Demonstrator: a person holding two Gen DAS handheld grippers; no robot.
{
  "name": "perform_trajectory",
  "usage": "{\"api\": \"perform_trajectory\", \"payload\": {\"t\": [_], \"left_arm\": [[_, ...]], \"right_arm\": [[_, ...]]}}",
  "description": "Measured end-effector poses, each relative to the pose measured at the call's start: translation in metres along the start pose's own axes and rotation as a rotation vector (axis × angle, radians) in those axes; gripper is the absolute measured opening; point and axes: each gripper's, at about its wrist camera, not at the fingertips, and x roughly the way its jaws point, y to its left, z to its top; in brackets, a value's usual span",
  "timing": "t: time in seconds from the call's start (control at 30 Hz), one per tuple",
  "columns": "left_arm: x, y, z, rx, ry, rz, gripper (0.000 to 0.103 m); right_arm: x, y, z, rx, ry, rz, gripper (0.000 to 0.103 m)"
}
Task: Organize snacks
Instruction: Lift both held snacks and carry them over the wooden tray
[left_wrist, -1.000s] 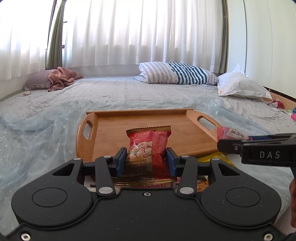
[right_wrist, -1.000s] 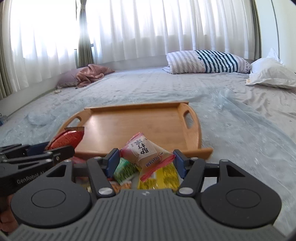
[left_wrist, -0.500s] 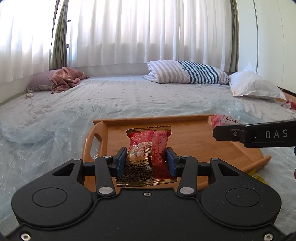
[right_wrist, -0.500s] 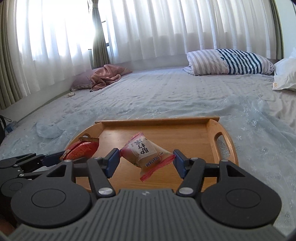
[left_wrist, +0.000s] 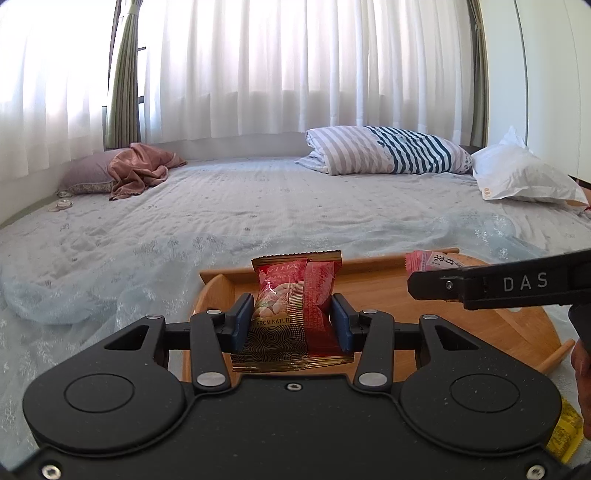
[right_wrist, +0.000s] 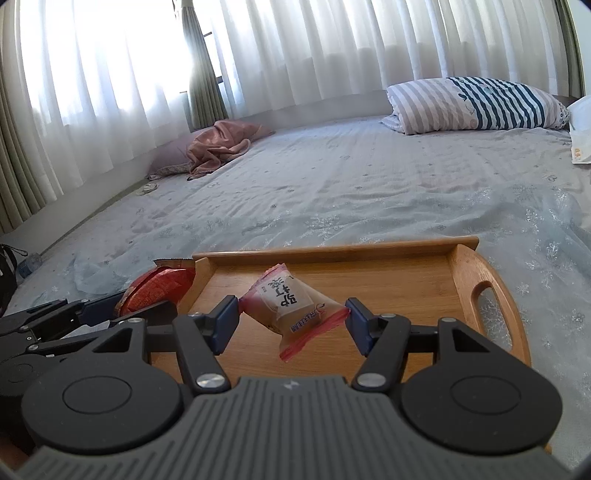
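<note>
The left gripper (left_wrist: 291, 317) is clamped across the middle of a red nut packet (left_wrist: 291, 302), which stands upright between its pads over the near left end of the wooden tray (left_wrist: 369, 291) lying ahead of and below it. To its right, the right gripper (right_wrist: 290, 319) pinches a pink-edged clear packet (right_wrist: 291, 306) by its side seams, tilted, above the tray floor. Both look light, soft and crinkly with slick film, so I judge a hold across the filled middle safer than the thin seams.
</note>
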Motion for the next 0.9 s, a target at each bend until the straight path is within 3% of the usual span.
{"api": "perform_trajectory", "payload": {"t": [0.6, 0.8, 0.9], "left_arm": [[0.049, 0.010, 0.007, 0.028, 0.054, 0.027, 0.043], [0.071, 0.026, 0.008, -0.030, 0.102, -0.007, 0.043], [0.083, 0.028, 0.014, 0.009, 0.100, 0.018, 0.043]], "right_arm": [[0.045, 0.006, 0.022, -0.047, 0.028, -0.018, 0.065], [0.061, 0.002, 0.025, -0.036, 0.031, -0.046, 0.065], [0.067, -0.003, 0.026, -0.023, 0.024, -0.063, 0.065]]}}
